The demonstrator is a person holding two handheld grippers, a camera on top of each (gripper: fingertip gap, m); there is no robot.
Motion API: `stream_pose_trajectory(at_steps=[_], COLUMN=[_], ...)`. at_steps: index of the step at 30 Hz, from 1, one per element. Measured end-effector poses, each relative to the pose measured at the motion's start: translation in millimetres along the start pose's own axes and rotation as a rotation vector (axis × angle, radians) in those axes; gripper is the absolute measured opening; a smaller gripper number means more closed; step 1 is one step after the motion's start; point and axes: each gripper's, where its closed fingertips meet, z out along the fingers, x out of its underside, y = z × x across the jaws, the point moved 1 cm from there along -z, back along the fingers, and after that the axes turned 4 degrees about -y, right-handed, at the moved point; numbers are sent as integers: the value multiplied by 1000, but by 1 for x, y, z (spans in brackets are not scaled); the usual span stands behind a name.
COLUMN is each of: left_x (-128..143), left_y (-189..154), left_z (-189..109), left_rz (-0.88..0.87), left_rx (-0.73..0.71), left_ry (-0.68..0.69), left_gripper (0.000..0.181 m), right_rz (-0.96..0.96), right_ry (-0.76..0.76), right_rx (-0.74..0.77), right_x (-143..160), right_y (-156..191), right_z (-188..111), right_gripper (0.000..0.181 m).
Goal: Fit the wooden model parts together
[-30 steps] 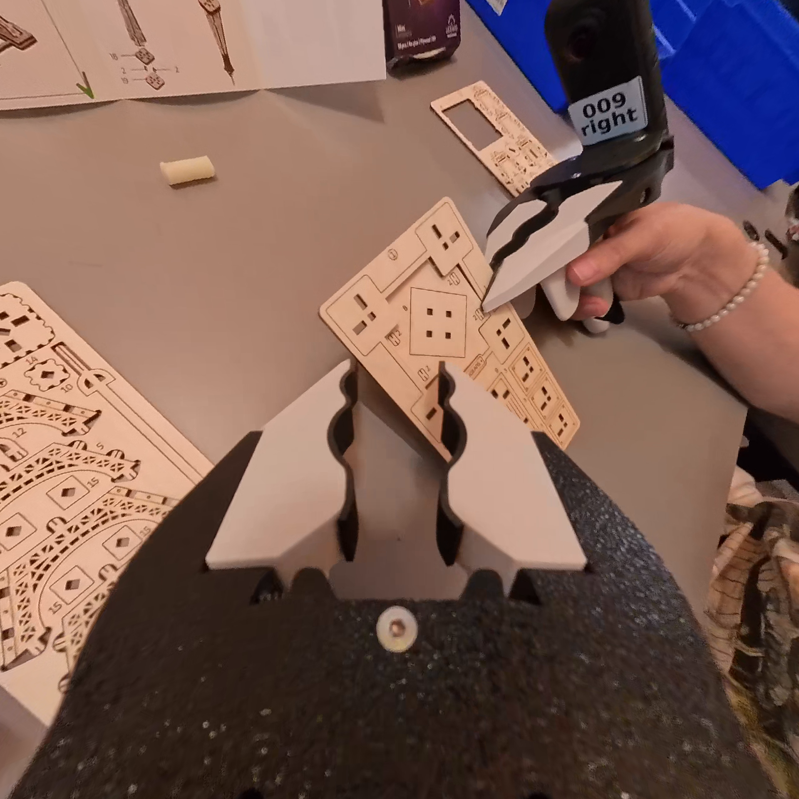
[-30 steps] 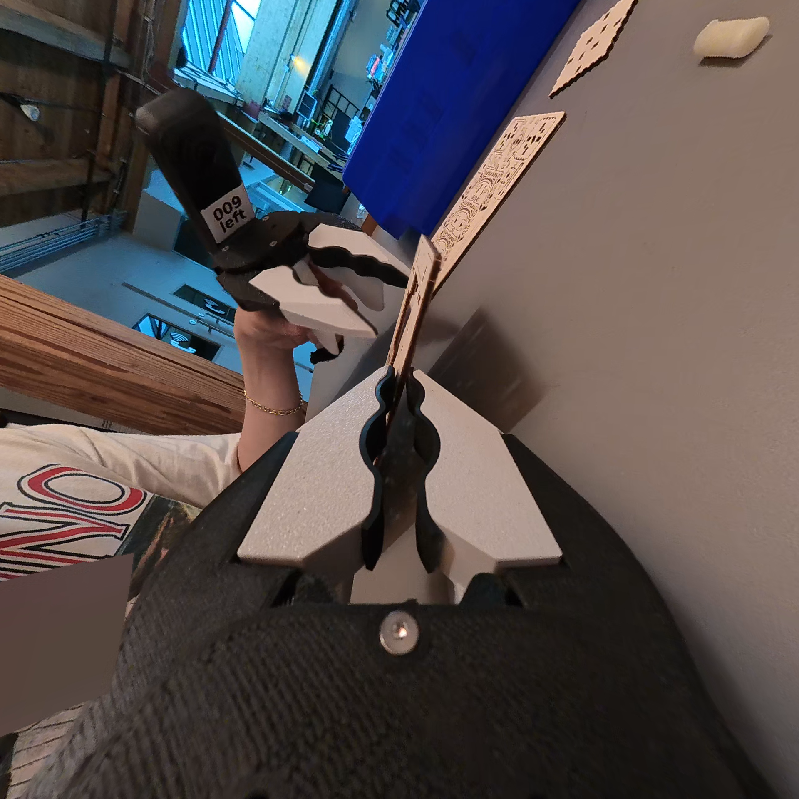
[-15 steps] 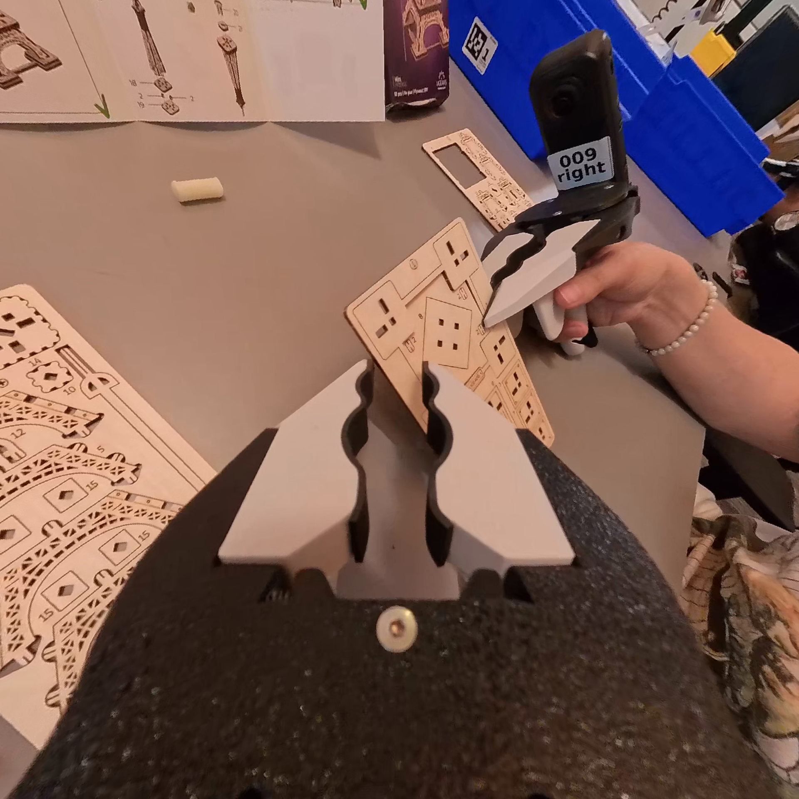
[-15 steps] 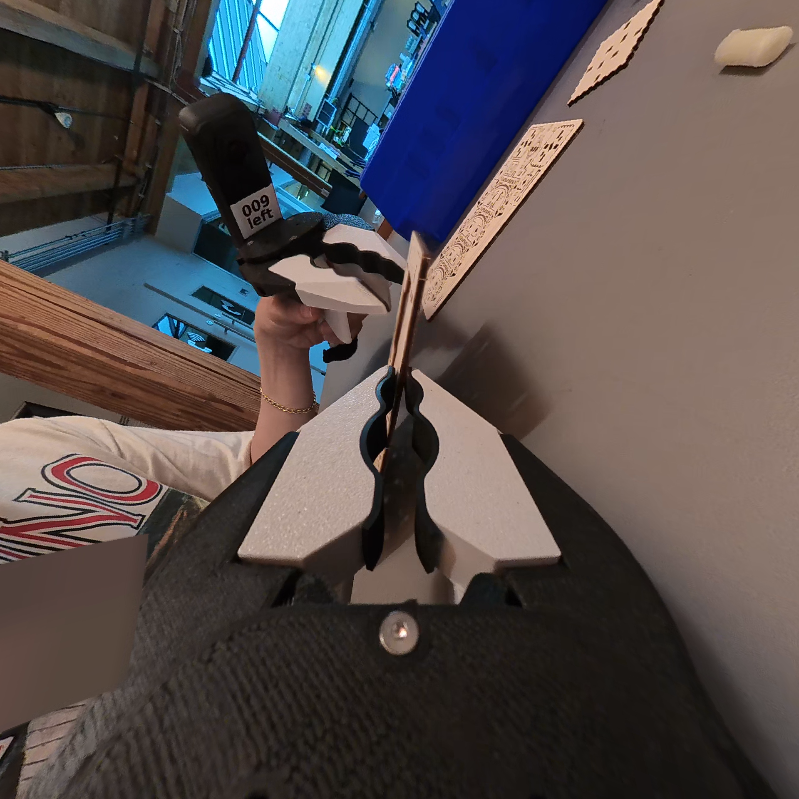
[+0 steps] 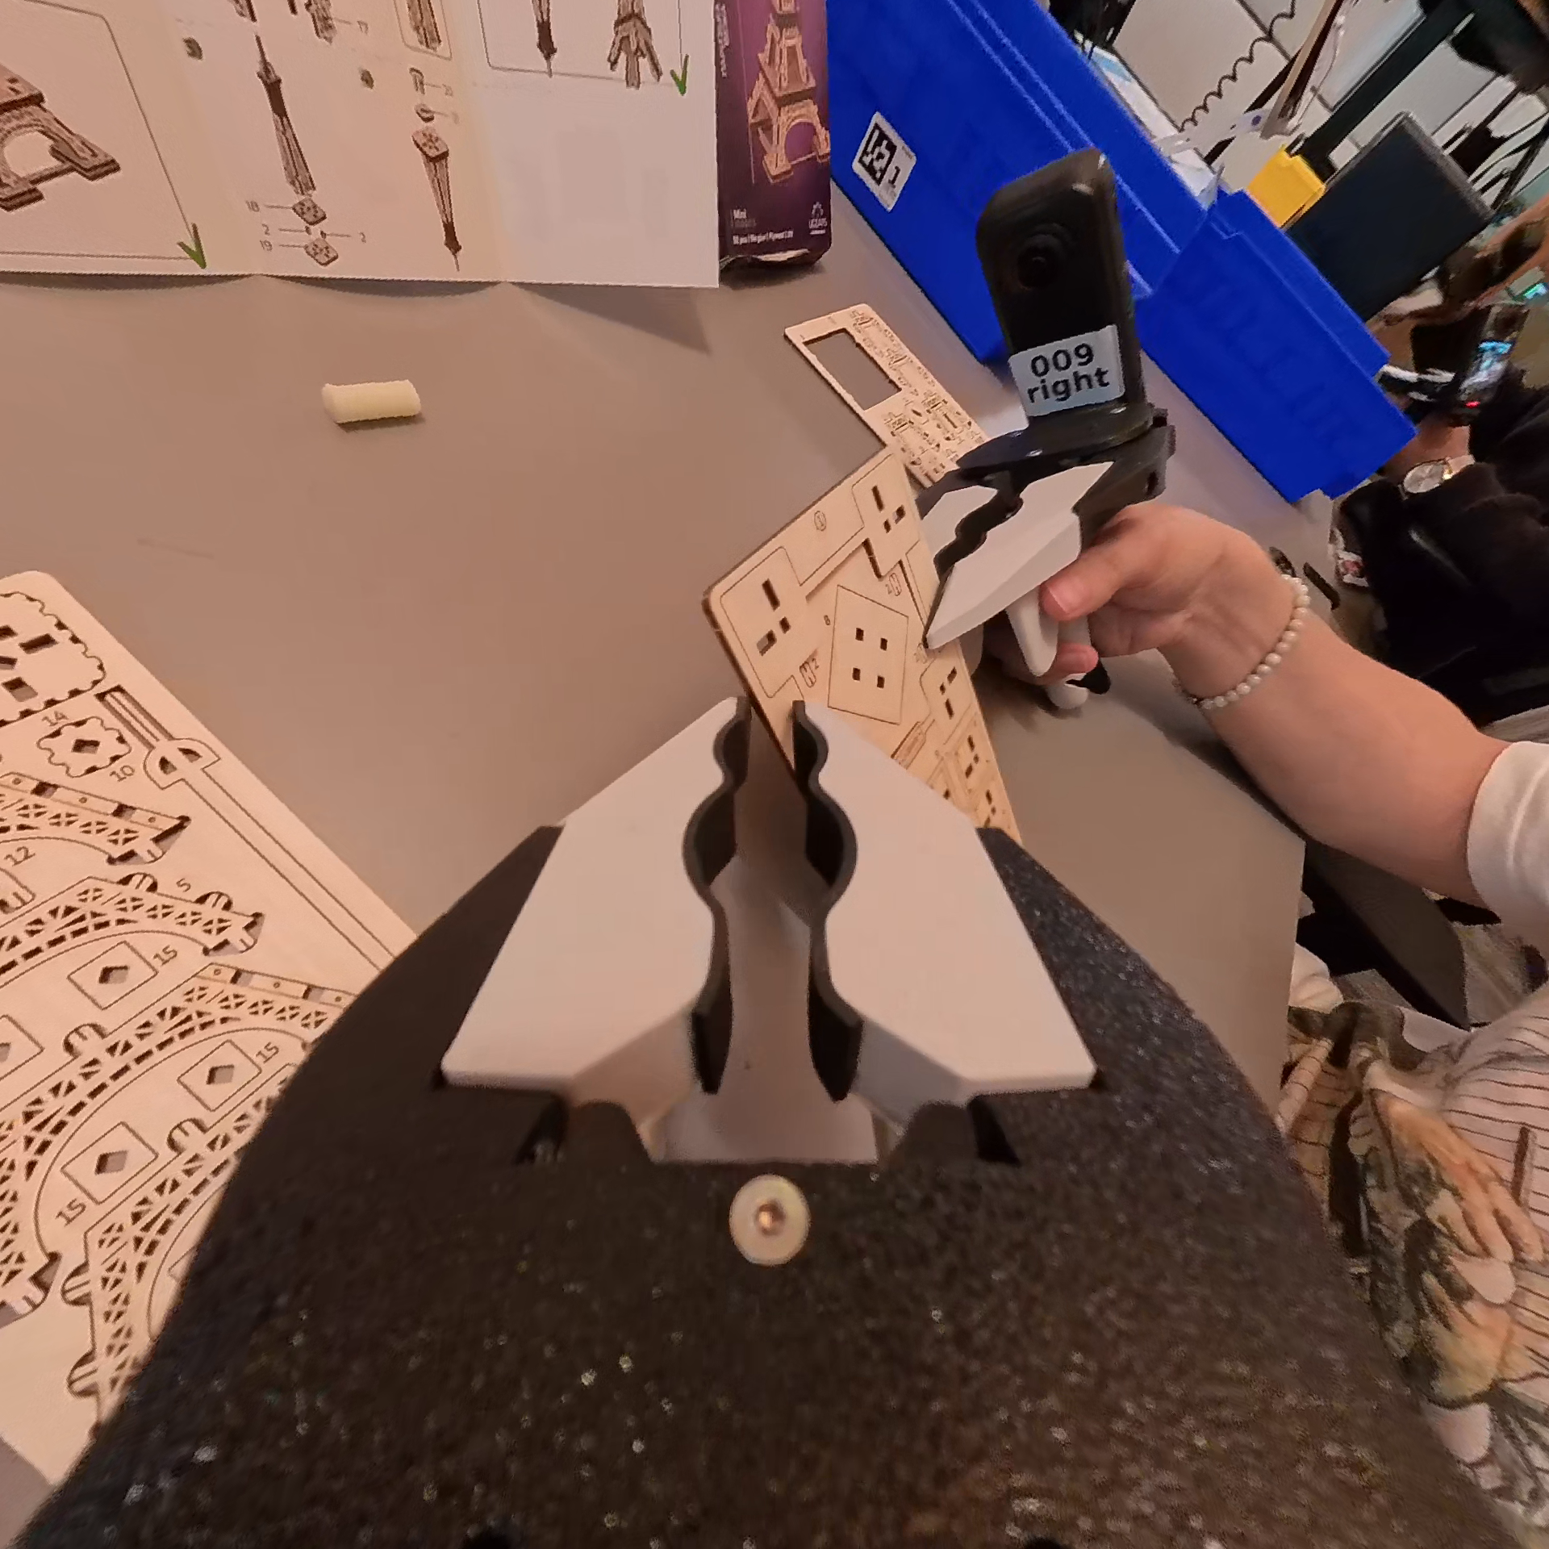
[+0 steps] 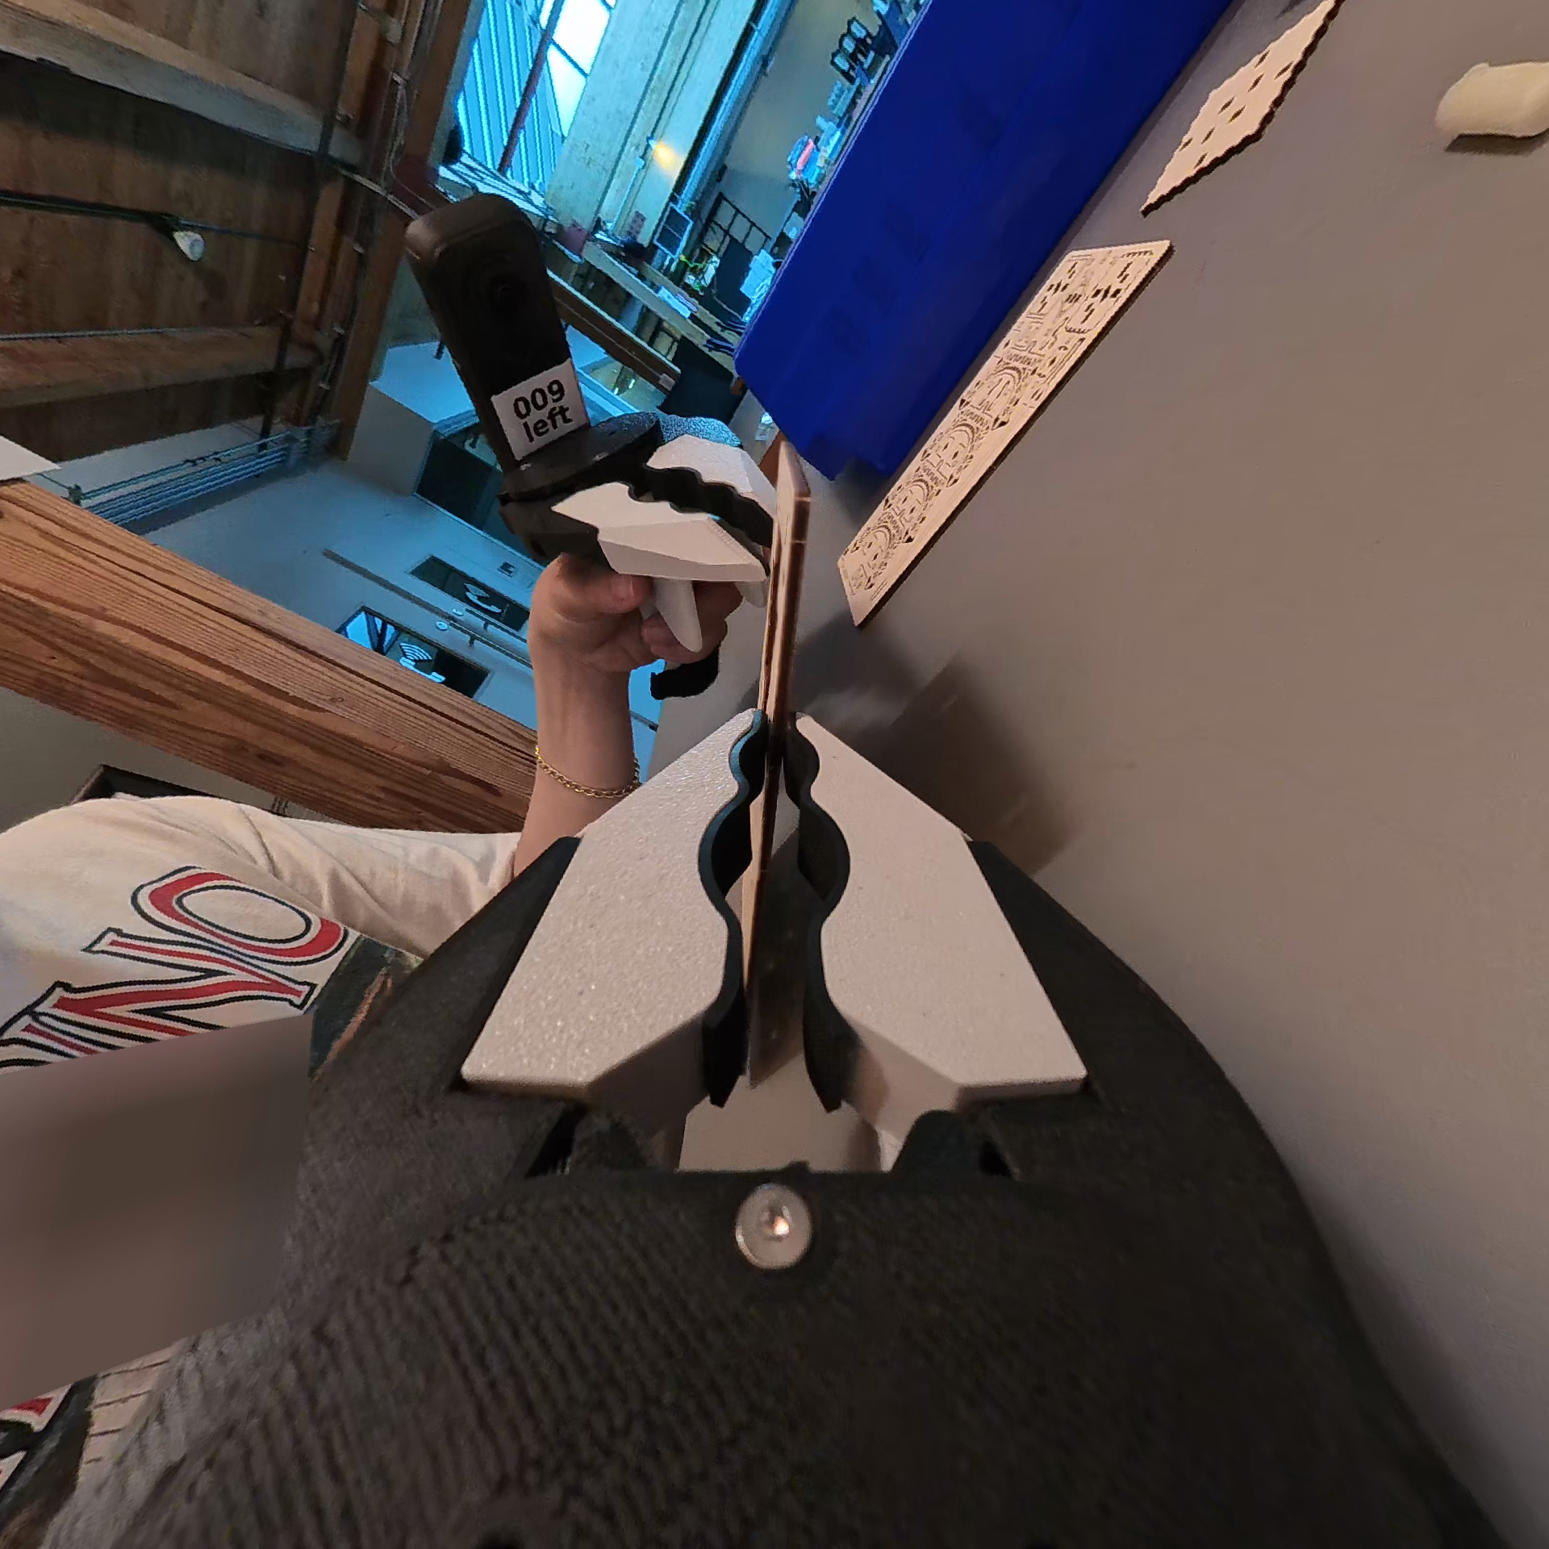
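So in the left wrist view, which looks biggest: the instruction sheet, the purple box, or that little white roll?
1. Instruction sheet, by far, though cut off by the frame.
2. Purple box.
3. White roll, smallest, even though it lies nearer the camera.

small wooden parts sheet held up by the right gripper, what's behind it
Behind the small laser-cut wooden parts sheet lies bare grey table. Farther back lies another cut-out wooden sheet, its near end hidden by the right gripper.

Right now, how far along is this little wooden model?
Barely begun. Done: nothing assembled shows, though one flat sheet has a rectangular gap. In hand: the right gripper clamps a small part sheet on edge, its pieces unpopped; the left gripper, open, is at its edge. Left: the big lattice sheet looks mostly unpunched.
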Motion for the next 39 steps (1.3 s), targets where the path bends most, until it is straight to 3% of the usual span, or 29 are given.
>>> stream_pose_trajectory(at_steps=[17, 22, 26, 39], left_x=[-6, -9, -18, -17], left_y=[-7, 1, 1, -12], left_z=[-4, -5, -8, 0], left_rz=[-62, -80, -120, -102], left_rx=[88, 34, 52, 110], left_ry=[-45, -67, -126, -119], left_gripper=[5, 24, 27, 11], right_rz=[-3, -6, -9, -34], right_ry=[1, 5, 18, 49], right_rx=[-58, -64, -67, -80], right_x=[0, 1, 3, 8], right_y=[8, 9, 9, 13], right_z=[-2, -2, -1, 1], right_gripper=[1, 1, 1, 1])
